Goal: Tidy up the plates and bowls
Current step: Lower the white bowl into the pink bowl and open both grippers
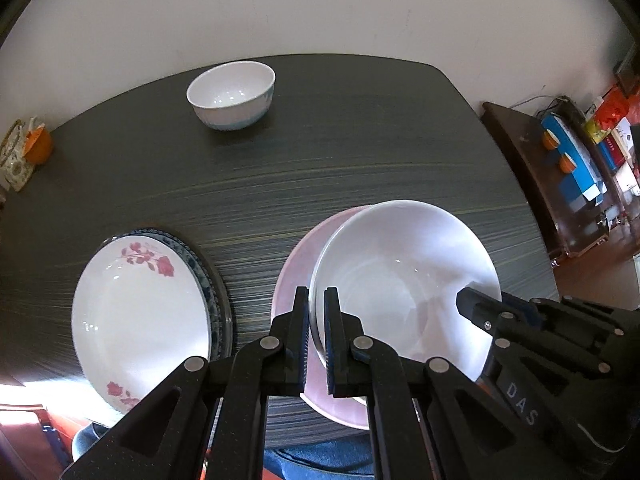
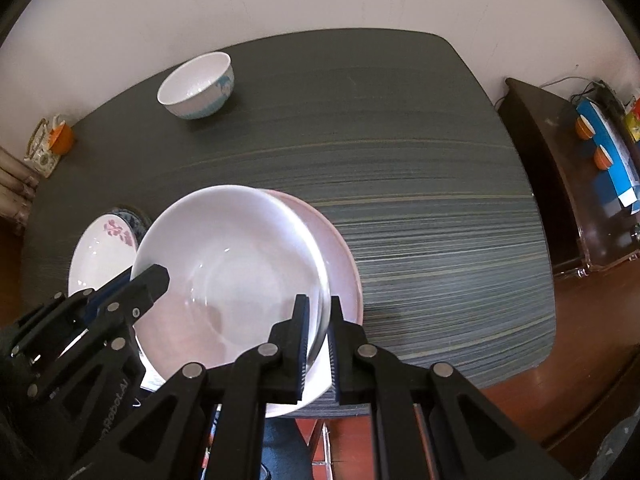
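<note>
The left gripper point(image 1: 316, 300) was matte black plastic, with two flat fingers point(image 1: 299, 320) lined in ribbed dark-blue pads. Angular link arms with triangular cut-outs fanned back from them, joined by round silver pins. The right gripper point(image 2: 318, 308) had the same build: black fingers point(image 2: 298, 328), blue ribbed pads, silver pivots. Seen from the side, each body showed small screws and pale lettering, "DAS" on the right one, a partly readable word ending "Robot.AI" on the left. Below, blue denim-like clothing point(image 1: 320, 456) showed on the person.
</note>
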{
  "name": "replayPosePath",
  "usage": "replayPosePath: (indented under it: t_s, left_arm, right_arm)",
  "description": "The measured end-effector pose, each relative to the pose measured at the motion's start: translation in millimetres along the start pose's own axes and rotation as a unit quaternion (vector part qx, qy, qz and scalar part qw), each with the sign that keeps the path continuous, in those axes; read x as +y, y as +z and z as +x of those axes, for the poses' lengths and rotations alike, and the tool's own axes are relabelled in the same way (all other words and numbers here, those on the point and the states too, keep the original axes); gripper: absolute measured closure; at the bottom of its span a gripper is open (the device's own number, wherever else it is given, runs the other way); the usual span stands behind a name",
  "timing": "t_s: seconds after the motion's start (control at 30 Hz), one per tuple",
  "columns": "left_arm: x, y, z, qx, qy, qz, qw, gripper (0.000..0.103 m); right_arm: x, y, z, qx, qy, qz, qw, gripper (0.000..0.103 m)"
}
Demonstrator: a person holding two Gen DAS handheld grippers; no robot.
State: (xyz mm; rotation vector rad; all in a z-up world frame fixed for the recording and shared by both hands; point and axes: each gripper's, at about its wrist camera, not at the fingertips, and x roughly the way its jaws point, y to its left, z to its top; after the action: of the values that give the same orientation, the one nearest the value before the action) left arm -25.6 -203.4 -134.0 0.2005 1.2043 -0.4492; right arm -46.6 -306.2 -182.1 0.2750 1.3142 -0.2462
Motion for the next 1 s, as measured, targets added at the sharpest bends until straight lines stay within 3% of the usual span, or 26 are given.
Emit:
replayPosePath:
  t_s: [0.33,1.0]
  left_arm:
    - [0.9,0.9,19.5,0.01,-0.006,-0.002,0.9999,0.099]
    - [0.1,-0.3,28.6,0.01,-0.002,-0.002,0.9999,0.099]
  right_arm:
    - [-1.9,-0.9,20.6,0.008,0.007,0.004,1.0,0.094]
    - [-0.3,-2.5,24.6,0.012,0.01,0.003,1.0,0.094]
